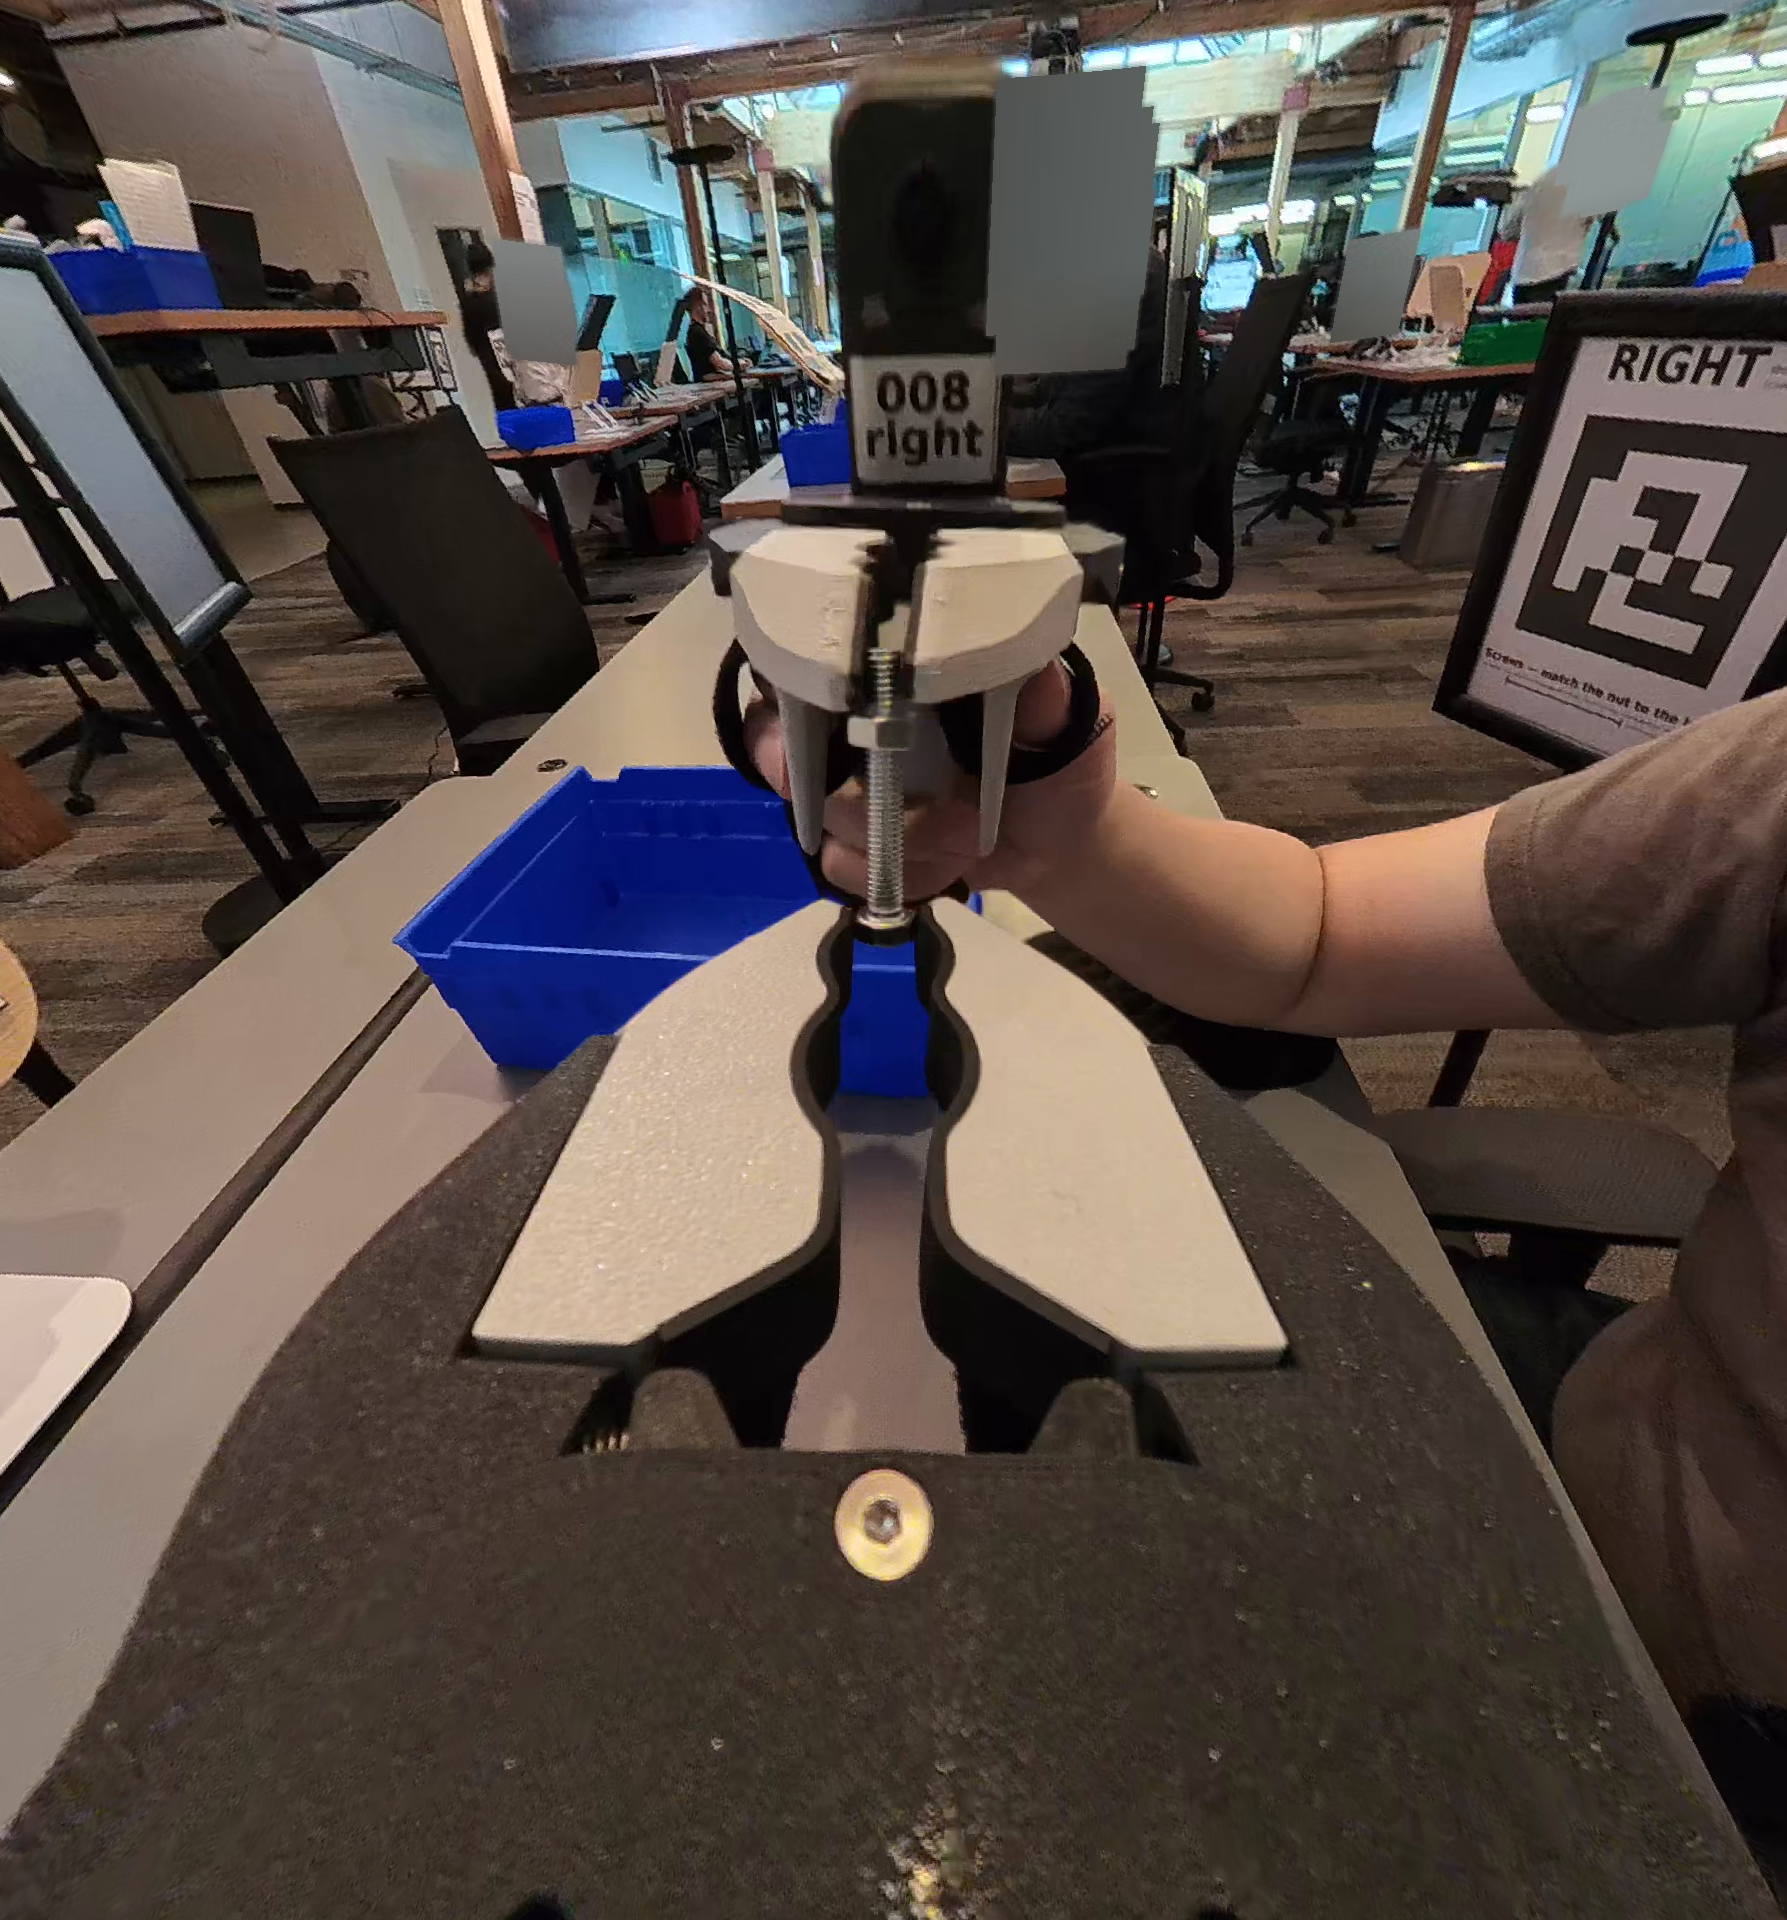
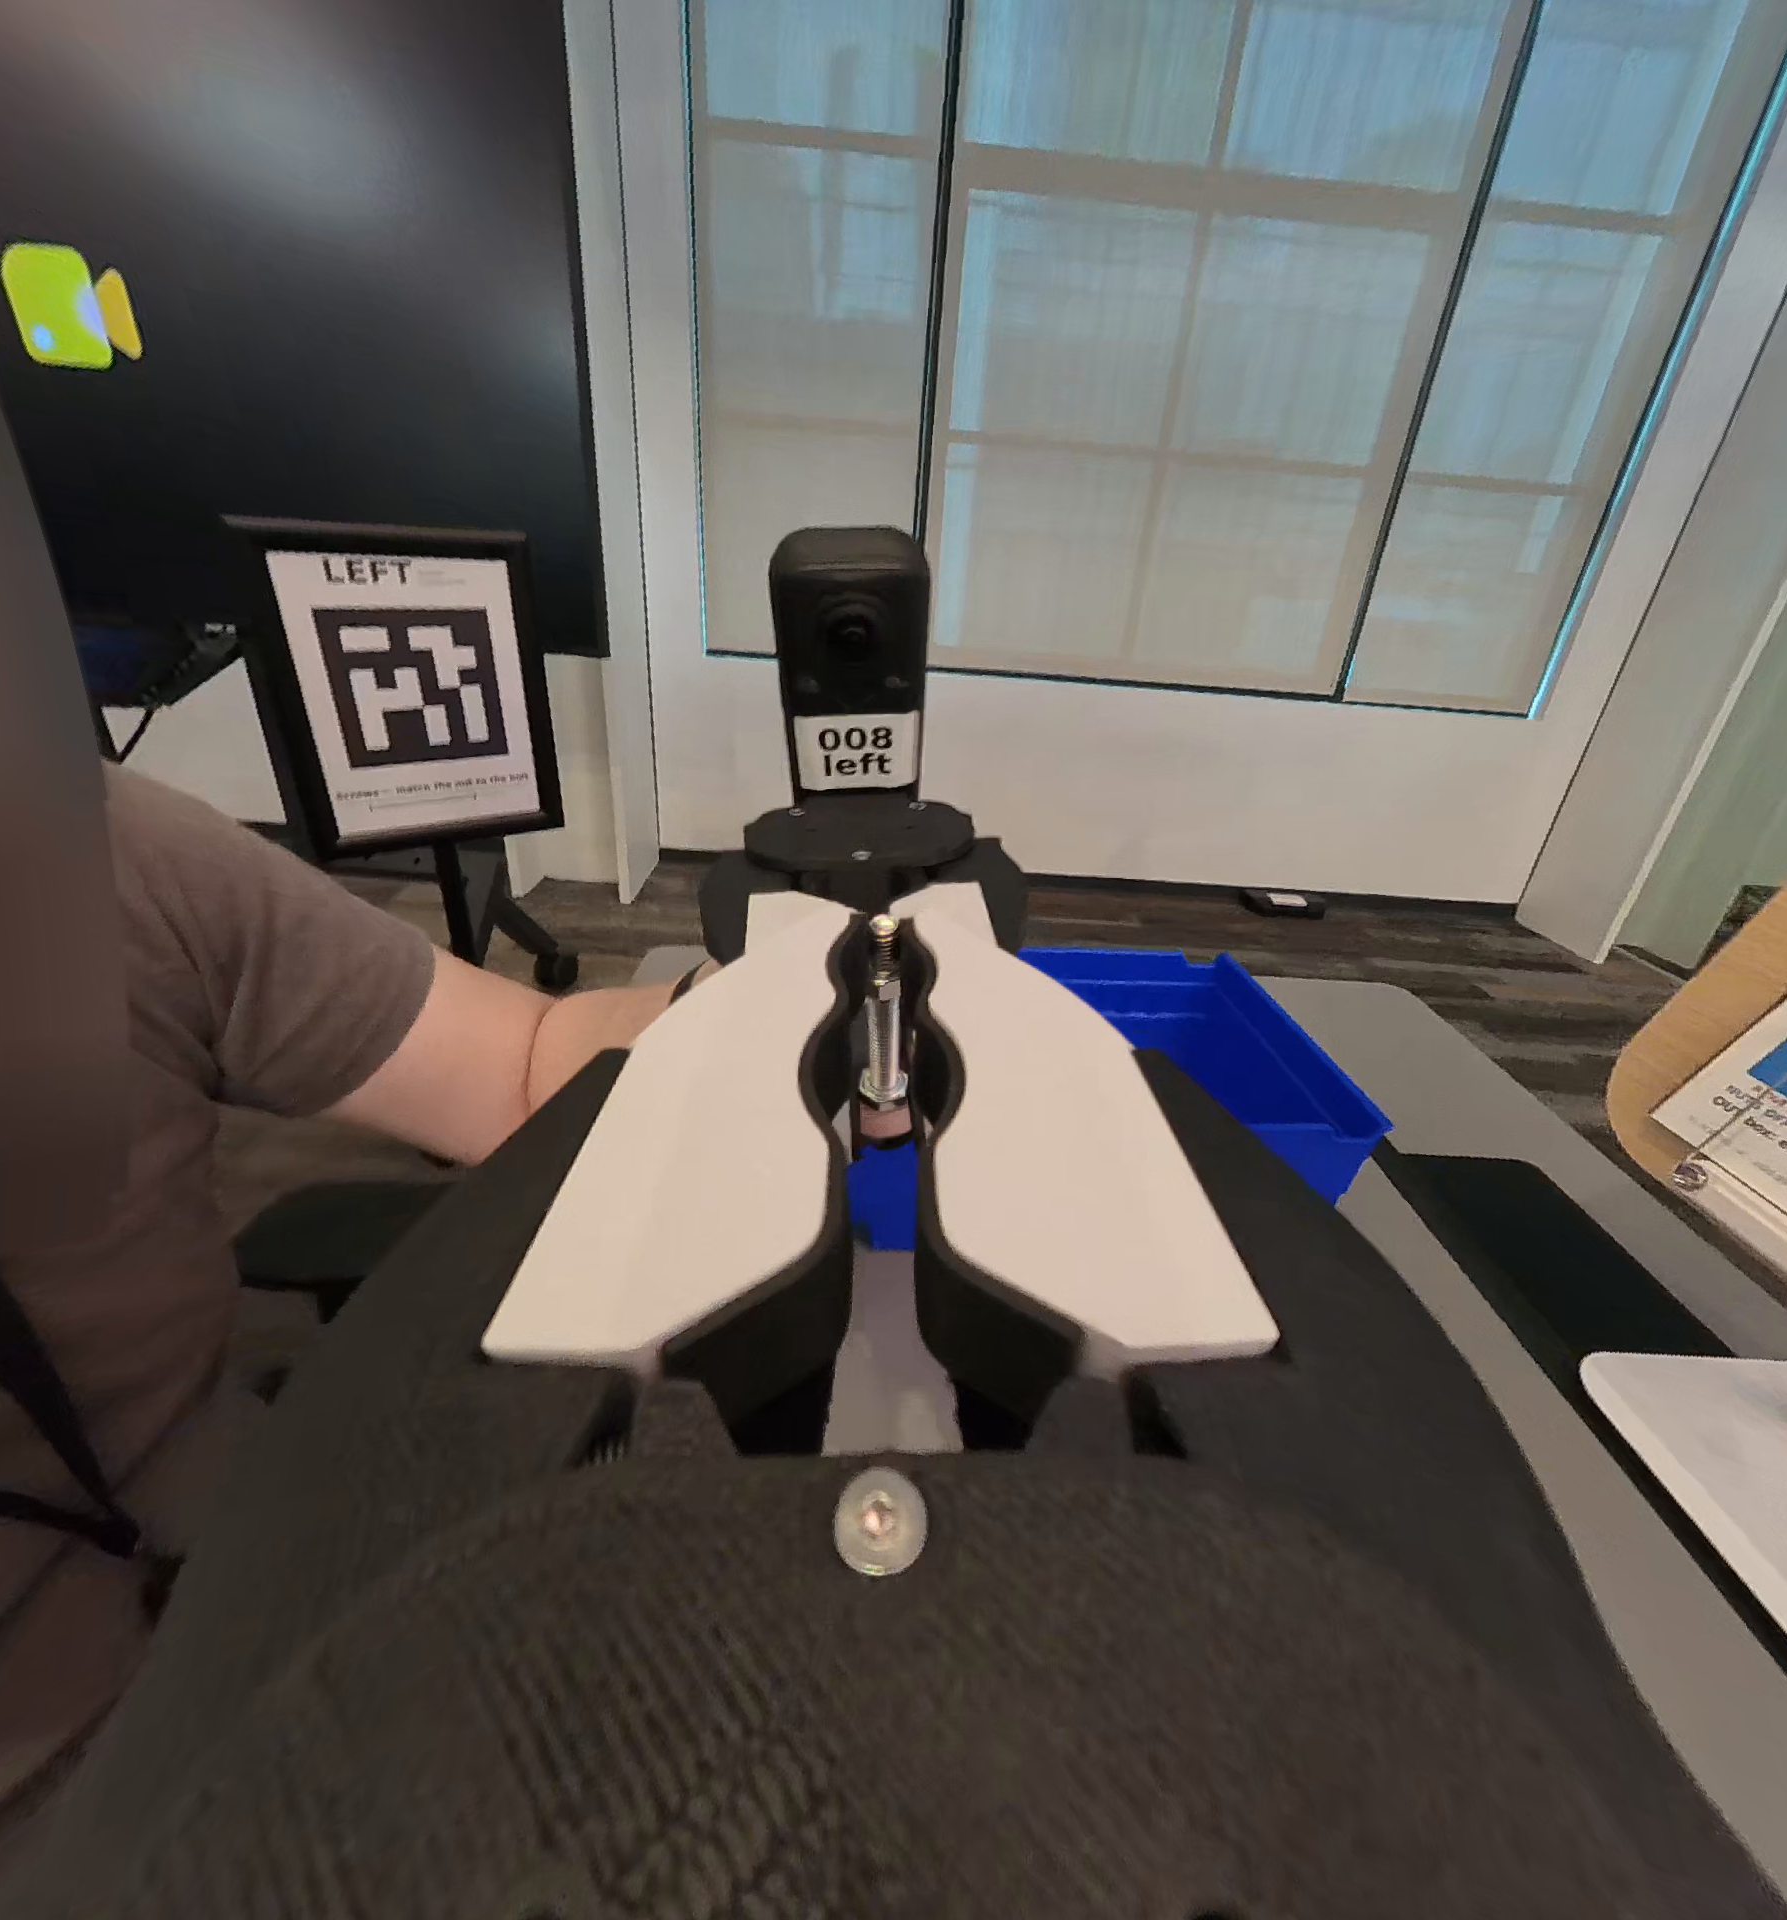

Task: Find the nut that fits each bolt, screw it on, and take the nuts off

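Note:
A threaded silver bolt (image 1: pixel 883 831) spans the gap between my two grippers, which face each other above the grey table (image 1: pixel 245 1049). My left gripper (image 1: pixel 883 920) is shut on the bolt's near end. A hex nut (image 1: pixel 881 732) sits on the thread right at the tips of my right gripper (image 1: pixel 894 665), which is closed around it. In the right wrist view the bolt (image 2: pixel 882 1029) lies in the slot between my right gripper's (image 2: pixel 880 928) fingers. The nut (image 2: pixel 881 971) is near the tips, and a second hex piece (image 2: pixel 884 1086) sits farther back.
A blue plastic bin (image 1: pixel 608 914) stands on the table under the grippers and also shows in the right wrist view (image 2: pixel 1232 1039). Framed marker signs (image 1: pixel 1658 540) (image 2: pixel 421 686) stand at either side. The person's arm (image 1: pixel 1232 925) reaches in. Papers (image 2: pixel 1782 1101) lie at the right. My hands' fingertips stand some 4 cm from each other.

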`<state>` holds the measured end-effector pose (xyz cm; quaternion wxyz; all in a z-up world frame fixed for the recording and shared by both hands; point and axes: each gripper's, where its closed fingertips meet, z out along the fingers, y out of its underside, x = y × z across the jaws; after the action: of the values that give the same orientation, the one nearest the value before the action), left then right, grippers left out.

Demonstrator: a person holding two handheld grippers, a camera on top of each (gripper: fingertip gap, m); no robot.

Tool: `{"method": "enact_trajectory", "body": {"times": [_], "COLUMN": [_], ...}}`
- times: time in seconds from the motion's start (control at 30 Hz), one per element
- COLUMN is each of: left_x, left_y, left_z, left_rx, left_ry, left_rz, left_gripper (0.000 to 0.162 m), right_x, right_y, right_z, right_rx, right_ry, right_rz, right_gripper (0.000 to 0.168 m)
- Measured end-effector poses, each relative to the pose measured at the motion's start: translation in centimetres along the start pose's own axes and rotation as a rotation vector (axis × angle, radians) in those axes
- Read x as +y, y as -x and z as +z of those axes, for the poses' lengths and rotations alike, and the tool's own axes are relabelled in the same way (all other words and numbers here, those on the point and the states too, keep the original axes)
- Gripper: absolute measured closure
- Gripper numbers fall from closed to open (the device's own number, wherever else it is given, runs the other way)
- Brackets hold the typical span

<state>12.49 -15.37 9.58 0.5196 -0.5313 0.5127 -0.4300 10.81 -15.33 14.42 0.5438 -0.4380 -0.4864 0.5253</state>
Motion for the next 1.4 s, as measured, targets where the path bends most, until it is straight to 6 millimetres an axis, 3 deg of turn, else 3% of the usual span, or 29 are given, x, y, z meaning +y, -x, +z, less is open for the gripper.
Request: {"method": "enact_trajectory", "body": {"times": [0.27, 0.63, 0.73, 0.9, 1.4], "left_x": [0.0, -0.4, -0.6, -1.1, -1.4], "left_y": [-1.5, -1.4, -1.0, 0.3, -1.0], "left_z": [0.1, 0.0, -0.1, -0.5, -0.1], "left_rx": [0.077, 0.039, 0.024, -0.022, 0.06], "left_ry": [0.005, -0.012, -0.019, -0.063, -0.093], "left_rz": [0.055, 0.101, 0.075, -0.035, -0.079], "left_gripper": [0.15, 0.152, 0.152, 0.152, 0.152], "right_x": [0.0, -0.3, -0.7, -1.4, -0.2], "right_y": [1.4, 1.5, 1.1, -0.7, -0.4], "right_z": [-0.2, -0.4, -0.4, -1.1, -0.1], "right_rx": [-0.097, -0.123, -0.082, 0.09, -0.008], "right_ry": [0.034, 0.008, -0.003, -0.008, -0.017], "right_rz": [-0.001, 0.015, 0.004, -0.069, 0.075], "right_gripper": [0.162, 0.161, 0.143, 0.142, 0.141]}}
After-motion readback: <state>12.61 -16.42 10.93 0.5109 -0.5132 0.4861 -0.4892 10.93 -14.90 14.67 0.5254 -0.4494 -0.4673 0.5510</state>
